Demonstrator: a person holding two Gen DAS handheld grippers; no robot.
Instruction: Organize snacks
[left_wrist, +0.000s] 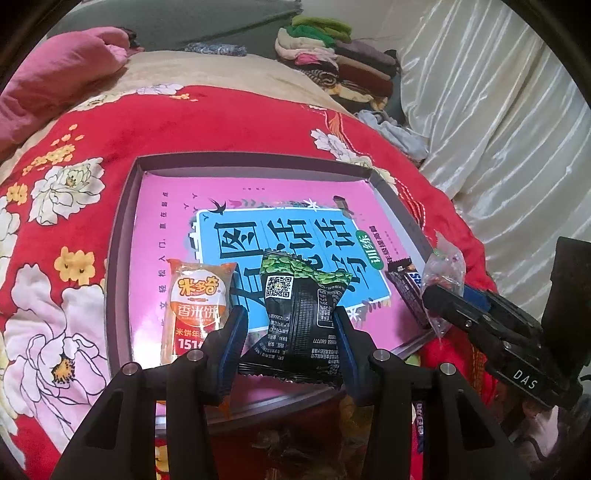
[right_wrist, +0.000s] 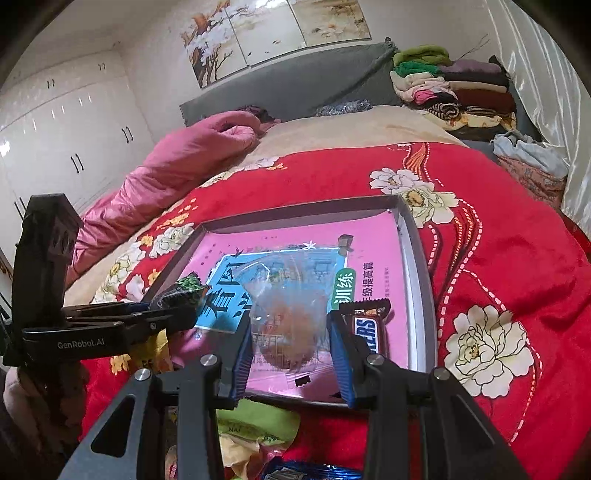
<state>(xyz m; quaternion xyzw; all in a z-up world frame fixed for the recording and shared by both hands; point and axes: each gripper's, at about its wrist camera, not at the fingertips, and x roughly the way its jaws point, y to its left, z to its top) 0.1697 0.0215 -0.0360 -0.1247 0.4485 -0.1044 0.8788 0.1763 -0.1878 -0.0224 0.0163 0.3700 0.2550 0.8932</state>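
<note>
While both grippers hover over the tray (left_wrist: 122, 236), left gripper (left_wrist: 290, 325) clamps black seed packet (left_wrist: 299, 310), right gripper (right_wrist: 290, 345) grips clear wrapped pastry (right_wrist: 286, 317), Snickers bar (right_wrist: 369, 328) just beside its right finger.

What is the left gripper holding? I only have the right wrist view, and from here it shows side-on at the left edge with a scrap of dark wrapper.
Observer: The left gripper is clamped on a black snack packet printed with green seeds and a QR code, above the tray.
Operator: Anything already lying on that side of the tray?
Observer: Yes, an orange rice cracker pack lies flat just left of the black packet.
Operator: And my own gripper's load?
Observer: The right gripper holds a clear bag with something brown inside, beside the Snickers bar.
</note>
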